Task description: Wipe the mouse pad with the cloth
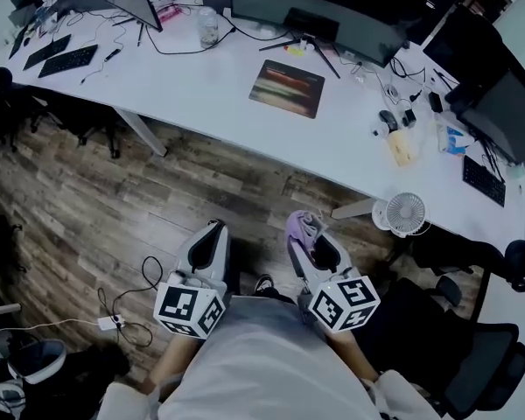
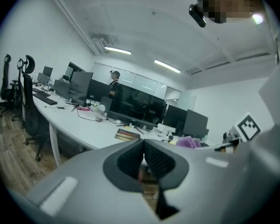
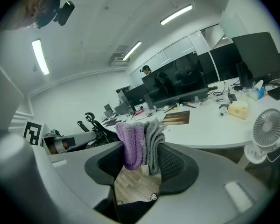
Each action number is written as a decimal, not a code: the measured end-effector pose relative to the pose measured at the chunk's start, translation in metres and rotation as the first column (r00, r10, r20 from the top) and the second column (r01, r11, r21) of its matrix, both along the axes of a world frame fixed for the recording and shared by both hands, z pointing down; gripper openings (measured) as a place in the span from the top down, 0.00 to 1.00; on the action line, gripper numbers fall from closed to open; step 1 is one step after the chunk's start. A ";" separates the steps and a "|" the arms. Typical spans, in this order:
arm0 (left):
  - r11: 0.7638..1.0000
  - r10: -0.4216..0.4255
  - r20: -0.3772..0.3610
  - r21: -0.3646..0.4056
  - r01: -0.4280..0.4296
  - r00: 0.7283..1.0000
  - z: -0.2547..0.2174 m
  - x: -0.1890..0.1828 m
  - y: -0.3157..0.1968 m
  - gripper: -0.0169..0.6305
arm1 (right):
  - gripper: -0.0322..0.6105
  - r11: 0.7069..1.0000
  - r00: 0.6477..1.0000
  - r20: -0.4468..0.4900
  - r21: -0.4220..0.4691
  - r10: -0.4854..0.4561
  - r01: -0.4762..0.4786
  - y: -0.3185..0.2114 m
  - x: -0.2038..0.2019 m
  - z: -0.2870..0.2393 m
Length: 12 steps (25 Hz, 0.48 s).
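The mouse pad [image 1: 287, 87], dark with coloured stripes, lies on the white desk [image 1: 210, 94] in front of a monitor stand; it also shows small as the mouse pad [image 2: 127, 135] and the mouse pad [image 3: 177, 118]. My right gripper [image 1: 308, 232] is held low over the wood floor, well short of the desk, and is shut on a folded purple and grey cloth [image 3: 140, 143], seen as a purple tuft, the cloth [image 1: 303, 227]. My left gripper [image 1: 213, 227] hangs beside it, shut with nothing between its jaws [image 2: 143, 160].
Monitors [image 1: 319, 11], keyboards [image 1: 67, 60], a bottle [image 1: 208, 26] and cables crowd the desk's far side. A small white fan [image 1: 406, 213] stands by the desk's near edge on the right. A black office chair [image 1: 472, 357] is at my right. A cable and adapter [image 1: 109, 322] lie on the floor.
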State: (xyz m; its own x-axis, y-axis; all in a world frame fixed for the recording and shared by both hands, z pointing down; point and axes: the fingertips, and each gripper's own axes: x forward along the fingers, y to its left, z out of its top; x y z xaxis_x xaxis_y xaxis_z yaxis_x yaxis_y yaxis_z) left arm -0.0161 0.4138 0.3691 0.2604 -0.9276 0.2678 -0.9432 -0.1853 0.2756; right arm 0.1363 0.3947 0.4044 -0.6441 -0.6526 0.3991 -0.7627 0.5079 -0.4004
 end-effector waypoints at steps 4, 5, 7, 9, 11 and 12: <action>1.000 0.027 -0.016 -0.006 -0.027 1.000 -0.005 -0.022 -0.038 0.97 | 0.66 0.999 0.999 -0.032 -0.023 0.034 -0.034 -0.033 -0.020 -0.001; 0.999 0.036 -0.018 -0.007 -0.036 0.999 -0.006 -0.028 -0.047 0.97 | 0.66 0.999 0.998 -0.040 -0.028 0.044 -0.045 -0.041 -0.025 -0.001; 0.998 0.054 -0.021 -0.009 -0.055 0.998 -0.009 -0.040 -0.064 0.97 | 0.66 0.997 0.997 -0.053 -0.036 0.063 -0.065 -0.056 -0.036 -0.003; 0.997 0.076 -0.019 -0.009 -0.076 0.997 -0.012 -0.051 -0.081 0.97 | 0.66 0.996 0.995 -0.060 -0.042 0.081 -0.083 -0.070 -0.048 -0.005; 0.995 0.101 -0.017 -0.008 -0.101 0.995 -0.014 -0.063 -0.097 0.97 | 0.66 0.994 0.993 -0.063 -0.047 0.100 -0.103 -0.084 -0.060 -0.007; 0.993 0.115 -0.016 -0.007 -0.115 0.993 -0.016 -0.068 -0.104 0.97 | 0.66 0.992 0.992 -0.064 -0.049 0.110 -0.113 -0.090 -0.067 -0.009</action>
